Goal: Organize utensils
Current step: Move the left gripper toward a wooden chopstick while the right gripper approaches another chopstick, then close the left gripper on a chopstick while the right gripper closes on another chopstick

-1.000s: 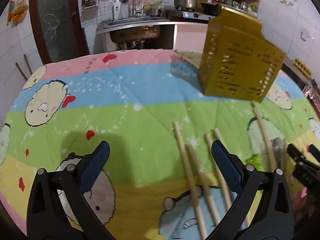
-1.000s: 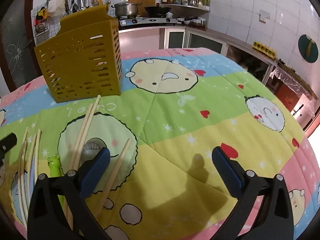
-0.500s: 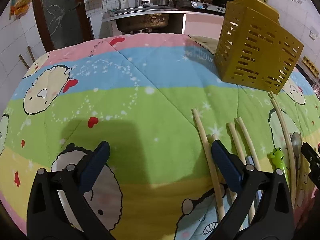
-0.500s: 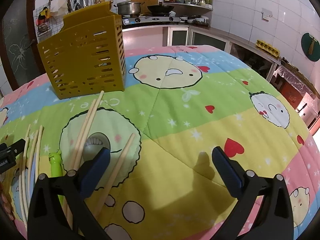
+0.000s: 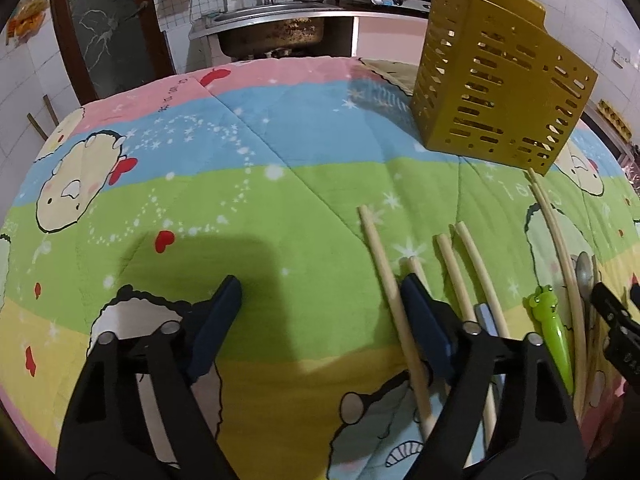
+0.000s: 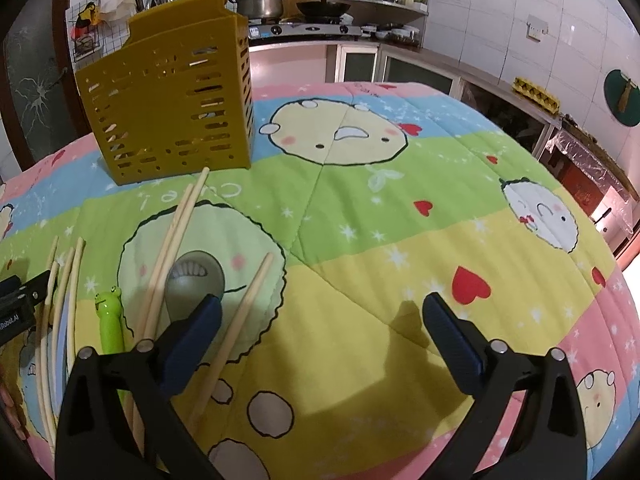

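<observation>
A yellow slotted utensil holder (image 5: 496, 96) stands upright at the far side of the quilt-covered table; it also shows in the right wrist view (image 6: 172, 104). Several wooden chopsticks (image 5: 394, 300) lie on the quilt near me, with a green frog-handled utensil (image 5: 554, 332) and a metal spoon (image 6: 195, 280) among them. My left gripper (image 5: 320, 304) is open and empty, its right finger over the leftmost chopsticks. My right gripper (image 6: 322, 326) is open and empty, its left finger just over the spoon and a single chopstick (image 6: 236, 332).
The cartoon-print quilt (image 6: 360, 208) covers the whole table. Behind it are a sink (image 5: 272, 28), a stove with a pot (image 6: 260, 4), shelves and tiled walls. The other gripper shows at the right edge of the left wrist view (image 5: 616, 328).
Both grippers have moved forward and lower toward the utensils, so the holder and chopsticks look nearer. Both stay open.
</observation>
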Tool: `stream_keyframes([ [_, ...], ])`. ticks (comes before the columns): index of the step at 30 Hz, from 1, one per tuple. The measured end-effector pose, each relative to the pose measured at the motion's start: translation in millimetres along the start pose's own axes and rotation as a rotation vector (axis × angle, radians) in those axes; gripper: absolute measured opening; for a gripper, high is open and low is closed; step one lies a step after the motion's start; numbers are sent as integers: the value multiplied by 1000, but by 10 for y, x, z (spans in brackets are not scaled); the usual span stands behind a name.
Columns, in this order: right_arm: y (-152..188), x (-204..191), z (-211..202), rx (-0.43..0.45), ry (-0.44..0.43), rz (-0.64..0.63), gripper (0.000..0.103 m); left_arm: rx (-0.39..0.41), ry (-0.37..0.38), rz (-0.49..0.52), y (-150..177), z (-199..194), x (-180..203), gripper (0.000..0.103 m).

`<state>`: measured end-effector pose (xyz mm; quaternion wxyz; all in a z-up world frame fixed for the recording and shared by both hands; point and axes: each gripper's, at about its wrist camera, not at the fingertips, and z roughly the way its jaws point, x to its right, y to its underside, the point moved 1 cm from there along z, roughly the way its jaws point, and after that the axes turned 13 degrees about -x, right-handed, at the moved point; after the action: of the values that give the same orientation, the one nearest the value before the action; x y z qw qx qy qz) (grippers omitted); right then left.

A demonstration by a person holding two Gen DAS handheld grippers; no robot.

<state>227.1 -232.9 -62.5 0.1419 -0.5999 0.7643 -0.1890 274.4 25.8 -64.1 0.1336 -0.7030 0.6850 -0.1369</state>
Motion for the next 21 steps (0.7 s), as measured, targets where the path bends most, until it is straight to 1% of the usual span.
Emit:
stream_keyframes([
  [1,-6,-6,23,-15,-15,3,85,-6,8,0,-5,-7,9,73],
  [2,-8,-5,36,-22,-24,5,81,-12,16,0,-13,-14,14,69],
  [3,-15,-10,43,-26,-33,6,80,-18,20,3,-22,-21,30,66],
  [4,-21,-17,39,-27,-39,6,77,-24,22,7,-33,-21,36,64],
  [6,-35,-40,38,-34,-44,1,70,-39,24,16,-57,-29,59,57],
  [8,-54,-66,37,-43,-52,3,60,-55,21,22,-76,-27,88,53],
  [9,-69,-82,42,-49,-57,2,57,-64,19,31,-89,-26,117,48],
  [11,-97,-126,33,-61,-66,5,47,-85,21,45,-114,-22,156,40],
  [12,-111,-147,34,-70,-73,1,45,-102,23,47,-133,-26,182,36],
  [14,-149,-180,42,-89,-83,-2,39,-126,33,55,-177,-13,204,31],
  [15,-169,-176,48,-99,-90,2,37,-138,38,56,-203,-1,203,29],
  [16,-191,-176,58,-107,-95,5,34,-145,44,53,-227,16,194,28],
  [17,-216,-181,68,-116,-98,9,29,-154,53,42,-251,25,180,25],
  [18,-233,-184,82,-123,-98,10,27,-161,61,29,-269,29,168,21],
  [20,-265,-207,96,-134,-101,10,18,-172,66,17,-296,36,158,19],
  [21,-283,-217,104,-138,-100,9,16,-176,61,18,-298,36,168,18],
])
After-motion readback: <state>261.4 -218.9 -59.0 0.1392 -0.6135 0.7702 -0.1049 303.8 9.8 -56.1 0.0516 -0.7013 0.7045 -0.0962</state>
